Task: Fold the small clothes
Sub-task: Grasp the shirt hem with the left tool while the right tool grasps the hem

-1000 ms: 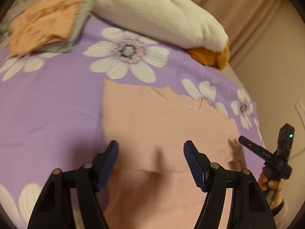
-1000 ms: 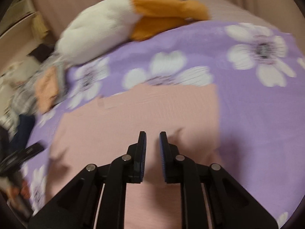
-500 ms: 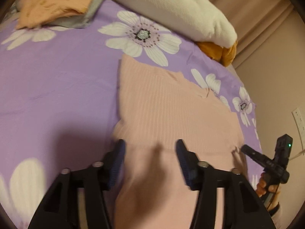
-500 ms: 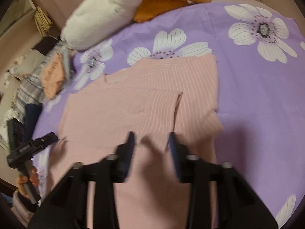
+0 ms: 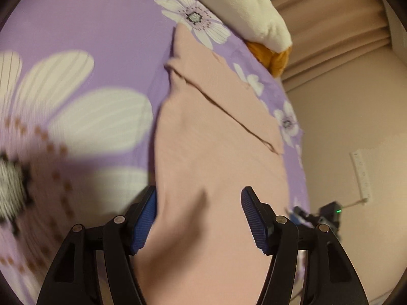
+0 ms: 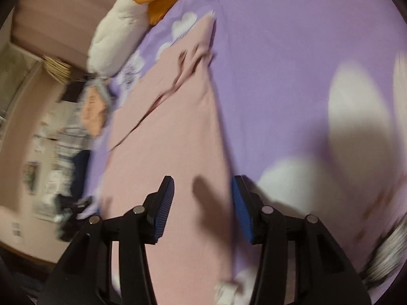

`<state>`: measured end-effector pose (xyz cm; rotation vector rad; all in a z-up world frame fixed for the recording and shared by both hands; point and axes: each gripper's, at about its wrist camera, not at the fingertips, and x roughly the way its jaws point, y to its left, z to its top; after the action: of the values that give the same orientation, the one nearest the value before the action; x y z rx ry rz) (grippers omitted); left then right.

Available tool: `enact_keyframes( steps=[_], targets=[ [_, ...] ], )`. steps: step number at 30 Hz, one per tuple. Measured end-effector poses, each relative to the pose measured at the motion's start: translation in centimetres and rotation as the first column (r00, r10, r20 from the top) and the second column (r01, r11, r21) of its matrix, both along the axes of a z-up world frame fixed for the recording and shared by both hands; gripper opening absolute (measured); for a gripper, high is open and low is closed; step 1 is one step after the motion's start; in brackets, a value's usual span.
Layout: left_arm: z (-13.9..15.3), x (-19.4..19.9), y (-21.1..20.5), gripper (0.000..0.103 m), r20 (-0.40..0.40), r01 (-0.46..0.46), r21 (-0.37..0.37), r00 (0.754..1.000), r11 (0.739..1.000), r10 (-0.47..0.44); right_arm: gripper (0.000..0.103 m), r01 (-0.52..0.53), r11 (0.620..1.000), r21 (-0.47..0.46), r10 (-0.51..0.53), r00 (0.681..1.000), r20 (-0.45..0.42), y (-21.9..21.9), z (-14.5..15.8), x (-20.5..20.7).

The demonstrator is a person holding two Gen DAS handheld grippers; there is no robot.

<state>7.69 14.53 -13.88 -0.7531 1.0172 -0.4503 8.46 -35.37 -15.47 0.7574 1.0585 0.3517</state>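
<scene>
Holding both grippers over the pink garment [image 5: 216, 152], we keep each pair of fingers apart and empty. The left gripper [image 5: 198, 218] straddles its left edge at lower centre; the right gripper [image 6: 203, 206] straddles its right edge. The garment lies flat on the purple floral sheet [image 5: 84, 25].

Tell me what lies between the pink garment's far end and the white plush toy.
In the left wrist view, only purple floral bedsheet separates the pink garment from the white plush toy; one white flower is printed there.
</scene>
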Motion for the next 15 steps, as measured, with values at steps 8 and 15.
enact_keyframes(
  steps=[8, 15],
  targets=[
    [0.1, -4.4, -1.0, 0.064, -0.02, 0.096, -0.068, 0.995, 0.993, -0.097, 0.046, -0.078, 0.996, 0.05, 0.079, 0.997, -0.018, 1.7, 0.5, -5.1],
    [-0.6, -5.7, -1.3, 0.064, -0.042, 0.096, -0.129, 0.994, 0.987, -0.102, 0.046, -0.113, 0.992, 0.06, 0.116, 0.992, -0.051, 2.8, 0.7, -7.3]
  ],
)
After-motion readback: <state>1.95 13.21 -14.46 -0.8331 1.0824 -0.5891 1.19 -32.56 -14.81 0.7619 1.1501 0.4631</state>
